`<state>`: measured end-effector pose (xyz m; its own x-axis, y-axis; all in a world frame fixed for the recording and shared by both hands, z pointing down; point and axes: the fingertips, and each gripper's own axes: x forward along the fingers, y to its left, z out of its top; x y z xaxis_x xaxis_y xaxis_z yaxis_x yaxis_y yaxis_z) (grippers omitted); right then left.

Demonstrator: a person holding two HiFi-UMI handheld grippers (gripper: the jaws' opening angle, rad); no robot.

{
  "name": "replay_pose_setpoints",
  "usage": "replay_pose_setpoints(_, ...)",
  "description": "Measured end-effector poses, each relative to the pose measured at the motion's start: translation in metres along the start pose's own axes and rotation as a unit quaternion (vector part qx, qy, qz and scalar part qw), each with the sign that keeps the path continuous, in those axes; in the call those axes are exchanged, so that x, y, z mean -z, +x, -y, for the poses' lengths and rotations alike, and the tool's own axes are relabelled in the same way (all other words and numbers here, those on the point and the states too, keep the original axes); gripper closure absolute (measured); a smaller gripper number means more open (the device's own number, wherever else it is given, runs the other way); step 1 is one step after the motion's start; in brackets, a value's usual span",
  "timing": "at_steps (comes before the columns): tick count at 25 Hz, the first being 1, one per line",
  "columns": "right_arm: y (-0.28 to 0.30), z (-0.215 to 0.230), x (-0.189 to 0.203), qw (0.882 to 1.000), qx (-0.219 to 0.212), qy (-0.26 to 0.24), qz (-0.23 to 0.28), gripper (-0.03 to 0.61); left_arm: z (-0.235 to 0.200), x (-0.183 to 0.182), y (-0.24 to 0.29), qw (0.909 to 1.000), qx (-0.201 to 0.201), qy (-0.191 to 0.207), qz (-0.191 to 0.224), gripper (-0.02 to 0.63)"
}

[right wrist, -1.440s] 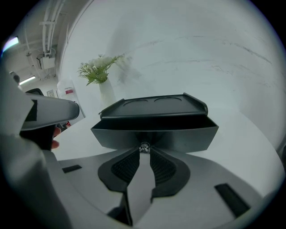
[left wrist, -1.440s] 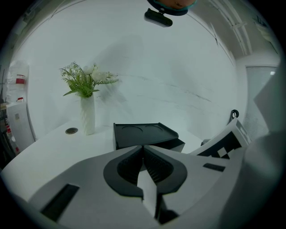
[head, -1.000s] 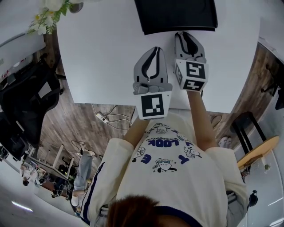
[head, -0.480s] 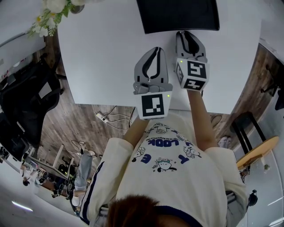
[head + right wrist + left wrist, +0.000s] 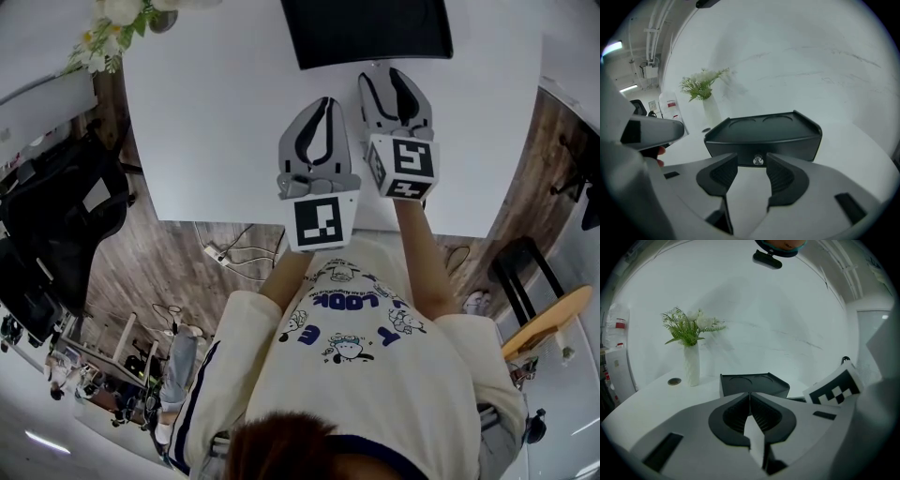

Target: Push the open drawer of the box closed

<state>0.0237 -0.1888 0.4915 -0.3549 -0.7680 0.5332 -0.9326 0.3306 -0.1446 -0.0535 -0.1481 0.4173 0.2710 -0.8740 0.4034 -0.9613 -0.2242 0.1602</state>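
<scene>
A black box stands at the far edge of the white table. Its front shows in the right gripper view as a dark face with a small metal knob; the drawer front looks flush with the box. My right gripper is just short of that front, and its jaws have just been opening. They stand open with nothing between them, the knob just beyond the tips. To its left and slightly further back, my left gripper is shut and empty.
A white vase of flowers stands at the table's far left, a small round disc beside it. The table's near edge runs under my hands. A dark chair stands left of the table and a stool right.
The right gripper's jaws have spread apart from nearly closed to wide open, still close in front of the box. The left gripper has kept still and shut.
</scene>
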Motion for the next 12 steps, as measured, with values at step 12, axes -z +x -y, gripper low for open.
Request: replay_pose_setpoints(12, -0.090, -0.015, -0.073, 0.990, 0.005, -0.021, 0.138, 0.525, 0.001, -0.053, -0.033, 0.9973, -0.020, 0.012, 0.070, 0.594)
